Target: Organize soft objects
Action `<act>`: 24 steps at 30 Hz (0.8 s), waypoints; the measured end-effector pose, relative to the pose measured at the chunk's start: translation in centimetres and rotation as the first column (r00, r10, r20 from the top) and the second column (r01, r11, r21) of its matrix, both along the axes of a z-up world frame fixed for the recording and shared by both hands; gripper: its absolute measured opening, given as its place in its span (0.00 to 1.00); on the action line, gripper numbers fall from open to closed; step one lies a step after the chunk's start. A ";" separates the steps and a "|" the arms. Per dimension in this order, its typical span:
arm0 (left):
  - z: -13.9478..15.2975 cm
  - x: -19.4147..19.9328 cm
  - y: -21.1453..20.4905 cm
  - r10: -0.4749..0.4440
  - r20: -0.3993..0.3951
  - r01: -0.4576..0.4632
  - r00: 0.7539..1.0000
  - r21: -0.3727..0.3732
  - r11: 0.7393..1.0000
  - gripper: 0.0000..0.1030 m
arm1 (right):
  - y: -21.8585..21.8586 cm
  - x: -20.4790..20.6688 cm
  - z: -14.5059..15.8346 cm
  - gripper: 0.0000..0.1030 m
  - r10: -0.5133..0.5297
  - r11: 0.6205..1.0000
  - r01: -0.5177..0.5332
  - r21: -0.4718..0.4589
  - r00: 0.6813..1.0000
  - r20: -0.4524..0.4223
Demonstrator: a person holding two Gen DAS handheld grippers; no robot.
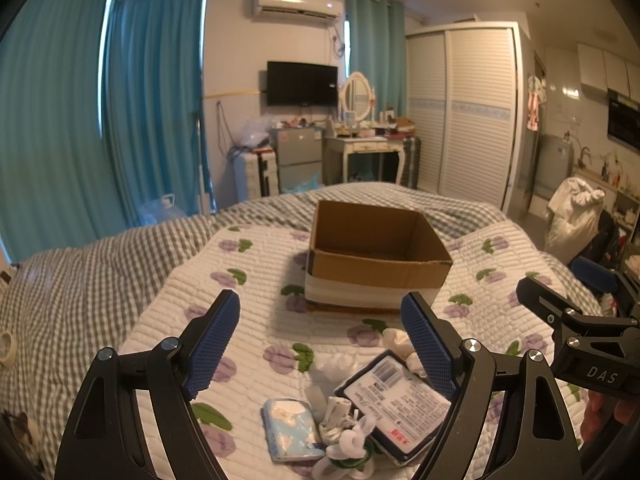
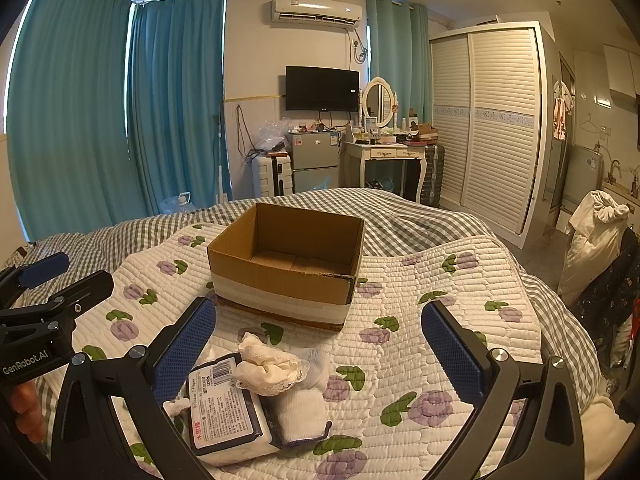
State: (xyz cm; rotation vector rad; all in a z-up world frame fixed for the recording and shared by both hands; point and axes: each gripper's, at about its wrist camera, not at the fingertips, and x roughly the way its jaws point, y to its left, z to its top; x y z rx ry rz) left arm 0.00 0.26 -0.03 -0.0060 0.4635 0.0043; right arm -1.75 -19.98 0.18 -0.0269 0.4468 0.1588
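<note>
An open, empty cardboard box [image 1: 376,256] [image 2: 286,260] stands on the quilted floral bedspread [image 1: 256,312] [image 2: 420,320]. In front of it lie soft things: a dark-edged tissue pack [image 1: 396,400] [image 2: 224,404], a small blue tissue packet [image 1: 290,428], a cream lace cloth [image 2: 268,368], a white sock [image 2: 304,404] and a white-and-green plush bit [image 1: 348,444]. My left gripper [image 1: 320,344] is open above the pile, holding nothing. My right gripper [image 2: 320,352] is open above the cloth and sock, holding nothing.
A grey checked duvet [image 1: 80,272] covers the bed beyond the bedspread. The right gripper shows at the right of the left wrist view [image 1: 580,332]; the left gripper shows at the left of the right wrist view [image 2: 44,312]. Dresser, fridge and wardrobe stand far behind.
</note>
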 end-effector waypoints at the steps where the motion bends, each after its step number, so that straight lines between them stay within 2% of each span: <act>1: 0.0 0.0 0.0 0.000 0.000 0.000 1.000 0.000 1.000 0.82 | 0.0 0.0 0.0 1.00 0.000 1.000 0.000 0.000 1.000 0.000; 13: 0.1 -0.3 -0.3 0.000 0.008 0.000 1.000 0.004 1.000 0.82 | 0.0 -0.4 0.1 1.00 0.004 1.000 -0.004 0.000 1.000 0.008; 24: 2.1 -2.2 -0.5 -0.033 0.057 0.032 0.998 0.019 0.999 0.82 | 0.4 -2.0 1.5 1.00 0.028 0.999 -0.027 -0.020 0.999 0.024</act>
